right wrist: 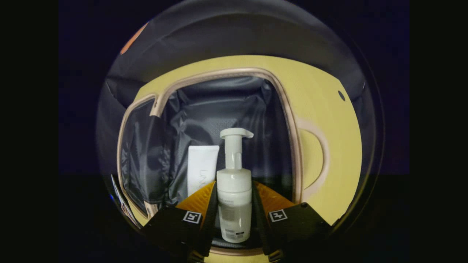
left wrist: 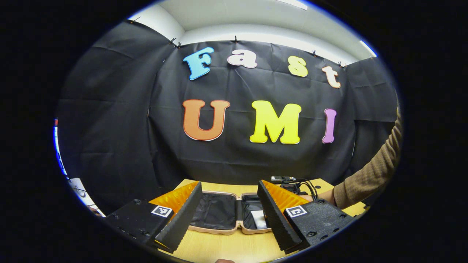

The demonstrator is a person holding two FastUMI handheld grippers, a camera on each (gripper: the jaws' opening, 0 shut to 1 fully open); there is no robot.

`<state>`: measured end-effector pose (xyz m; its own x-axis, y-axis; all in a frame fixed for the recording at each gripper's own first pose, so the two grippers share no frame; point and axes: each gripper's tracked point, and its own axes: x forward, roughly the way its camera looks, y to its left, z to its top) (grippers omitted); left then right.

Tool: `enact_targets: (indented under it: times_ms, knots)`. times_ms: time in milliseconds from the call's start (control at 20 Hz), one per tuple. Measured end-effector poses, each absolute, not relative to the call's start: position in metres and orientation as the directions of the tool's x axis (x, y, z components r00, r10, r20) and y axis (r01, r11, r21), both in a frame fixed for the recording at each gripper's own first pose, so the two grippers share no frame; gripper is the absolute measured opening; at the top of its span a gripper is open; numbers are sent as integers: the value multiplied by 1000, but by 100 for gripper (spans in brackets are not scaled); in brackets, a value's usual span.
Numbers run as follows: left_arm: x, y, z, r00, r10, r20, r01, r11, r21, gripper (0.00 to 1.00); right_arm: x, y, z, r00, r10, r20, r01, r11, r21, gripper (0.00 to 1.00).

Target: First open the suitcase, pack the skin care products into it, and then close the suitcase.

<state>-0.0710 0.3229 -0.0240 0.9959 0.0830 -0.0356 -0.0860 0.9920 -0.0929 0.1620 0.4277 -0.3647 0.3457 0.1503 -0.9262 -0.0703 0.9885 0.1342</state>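
In the left gripper view, the left hand-held gripper [left wrist: 229, 213] is held with its fingers spread wide and nothing between them, above the tabletop [left wrist: 226, 246]; beyond it the suitcase [left wrist: 219, 212] lies opened flat, and a sleeve [left wrist: 369, 179] reaches in from the right. In the right gripper view, the right hand-held gripper [right wrist: 234, 215] is seen clamped on a pump bottle [right wrist: 234, 197] over the open suitcase [right wrist: 226, 106], where a white tube [right wrist: 201, 168] already lies on the dark lining.

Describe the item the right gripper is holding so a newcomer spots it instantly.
Find the open beige-rimmed suitcase with dark lining on the yellow wooden table. Over its compartment, the right gripper clamps a white plastic pump bottle. Unlike the flat white tube lying behind it, it is round with a pump nozzle.
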Motion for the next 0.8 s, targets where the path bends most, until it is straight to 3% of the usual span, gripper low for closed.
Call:
enact_targets:
  times_ms: [50,250,350,450,550,600,650,800]
  knots:
    - [-70,329,-29,994,92,-52,-97,990,-104,100,162,427,-366,338,151,-929,-64,989,137,49]
    - [-57,358,-48,985,127,-115,-145,976,-163,97,150,424,-342,333,156,-930,-38,988,152,54]
    - [-43,374,-57,982,141,-126,-163,970,-183,97,138,421,-313,347,184,-920,-66,983,171,63]
    - [-26,398,-68,978,156,-138,-180,966,-184,97,123,416,-267,391,248,-886,-131,968,213,74]
    - [-6,421,-89,969,173,-175,-208,956,-208,97,100,403,-220,463,311,-830,-240,946,220,75]
    - [3,432,-100,964,178,-199,-222,947,-232,97,84,398,-194,498,357,-790,-289,927,238,70]
    - [14,445,-110,960,188,-209,-240,935,-260,97,71,389,-172,532,386,-754,-320,916,242,76]
    - [39,477,-144,947,196,-255,-278,897,-342,98,27,354,-125,591,439,-677,-382,891,244,76]
